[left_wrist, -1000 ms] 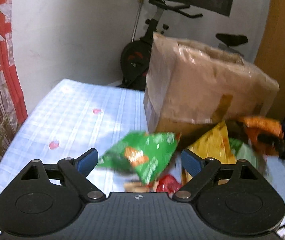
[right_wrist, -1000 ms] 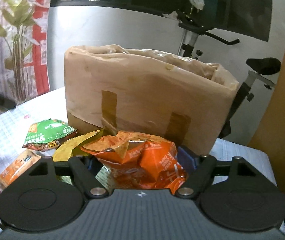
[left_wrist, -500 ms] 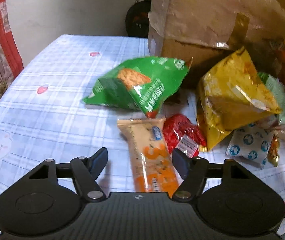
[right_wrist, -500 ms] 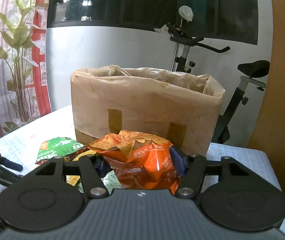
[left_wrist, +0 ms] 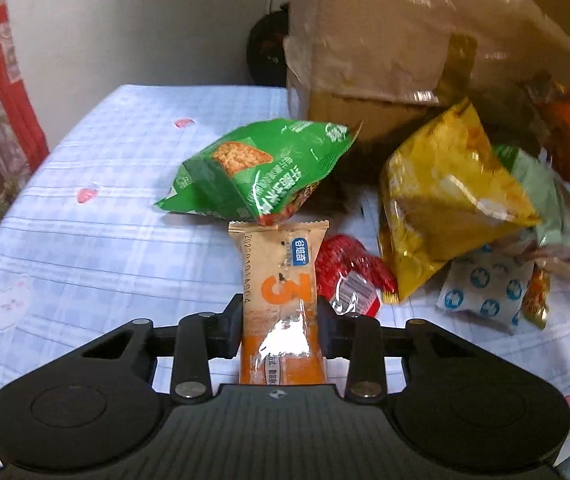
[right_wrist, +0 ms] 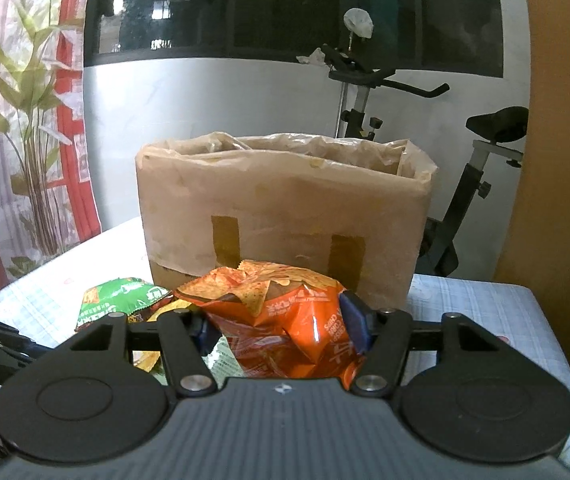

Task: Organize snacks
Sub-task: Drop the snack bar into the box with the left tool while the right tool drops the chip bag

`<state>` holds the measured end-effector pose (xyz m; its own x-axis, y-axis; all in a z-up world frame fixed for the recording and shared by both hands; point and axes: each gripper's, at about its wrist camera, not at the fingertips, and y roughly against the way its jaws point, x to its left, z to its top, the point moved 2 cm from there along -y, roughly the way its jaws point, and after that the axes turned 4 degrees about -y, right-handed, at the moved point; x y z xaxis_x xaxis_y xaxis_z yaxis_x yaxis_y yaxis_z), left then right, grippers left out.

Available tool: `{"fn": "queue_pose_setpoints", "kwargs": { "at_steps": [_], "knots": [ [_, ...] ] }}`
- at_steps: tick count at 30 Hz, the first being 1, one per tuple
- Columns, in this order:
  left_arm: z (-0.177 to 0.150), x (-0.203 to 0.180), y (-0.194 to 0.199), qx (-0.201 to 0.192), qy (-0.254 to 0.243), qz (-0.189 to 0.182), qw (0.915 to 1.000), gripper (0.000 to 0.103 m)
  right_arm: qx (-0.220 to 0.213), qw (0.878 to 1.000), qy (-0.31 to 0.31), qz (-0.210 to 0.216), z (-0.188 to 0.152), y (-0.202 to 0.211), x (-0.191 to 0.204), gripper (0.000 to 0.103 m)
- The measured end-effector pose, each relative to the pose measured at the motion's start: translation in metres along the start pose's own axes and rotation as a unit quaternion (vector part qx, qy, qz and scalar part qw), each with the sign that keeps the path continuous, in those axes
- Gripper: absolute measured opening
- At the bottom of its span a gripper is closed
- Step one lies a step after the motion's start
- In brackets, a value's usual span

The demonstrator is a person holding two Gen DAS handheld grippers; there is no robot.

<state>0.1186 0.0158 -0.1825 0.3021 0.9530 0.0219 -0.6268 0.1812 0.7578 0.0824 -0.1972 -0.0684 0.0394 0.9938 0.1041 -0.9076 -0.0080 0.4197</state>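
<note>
My left gripper (left_wrist: 279,320) is shut on a tan and orange snack bar (left_wrist: 281,280) that lies lengthwise on the tablecloth. Beyond it lie a green chip bag (left_wrist: 257,172), a red packet (left_wrist: 349,276) and a yellow bag (left_wrist: 449,200). My right gripper (right_wrist: 281,328) is shut on an orange chip bag (right_wrist: 285,320) and holds it above the table, in front of the open cardboard box (right_wrist: 285,216). The box also shows in the left wrist view (left_wrist: 405,52). The green bag (right_wrist: 121,300) lies left of the box in the right wrist view.
A white and blue packet (left_wrist: 481,292) and a pale green bag (left_wrist: 537,184) lie at the right of the pile. The blue checked tablecloth (left_wrist: 85,248) spreads to the left. An exercise bike (right_wrist: 465,200) stands behind the box, a wall behind that.
My left gripper moved forward over the snack bar and closed on it. My right gripper drew back from the box and rose a little, still holding the orange bag.
</note>
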Motion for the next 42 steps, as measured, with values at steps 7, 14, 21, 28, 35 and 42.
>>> {"fn": "queue_pose_setpoints", "kwargs": {
  "at_steps": [7,14,21,28,35,42],
  "knots": [
    [0.003,-0.008,0.035,-0.027,0.008,-0.002,0.9996,0.038,-0.009,1.000,-0.015,0.005,0.003,0.008,-0.005,0.062],
    [0.006,-0.016,0.052,-0.055,0.001,-0.006,0.9985,0.038,-0.005,1.000,-0.022,0.006,-0.001,0.010,-0.007,0.062],
    [0.038,-0.019,0.068,-0.107,-0.003,-0.018,0.9941,0.038,-0.017,0.999,-0.034,0.011,0.006,0.018,-0.008,0.062],
    [0.091,-0.037,0.091,-0.171,-0.029,-0.030,0.9843,0.038,-0.066,0.997,-0.033,0.015,0.037,0.038,-0.007,0.062],
    [0.158,-0.053,0.105,-0.235,-0.041,-0.054,0.9696,0.038,-0.129,0.991,-0.014,0.037,0.093,0.050,-0.006,0.062],
    [0.237,-0.079,0.074,-0.247,-0.043,-0.079,0.9649,0.038,-0.151,0.987,-0.013,0.047,0.150,-0.001,-0.018,0.062]
  ]
}}
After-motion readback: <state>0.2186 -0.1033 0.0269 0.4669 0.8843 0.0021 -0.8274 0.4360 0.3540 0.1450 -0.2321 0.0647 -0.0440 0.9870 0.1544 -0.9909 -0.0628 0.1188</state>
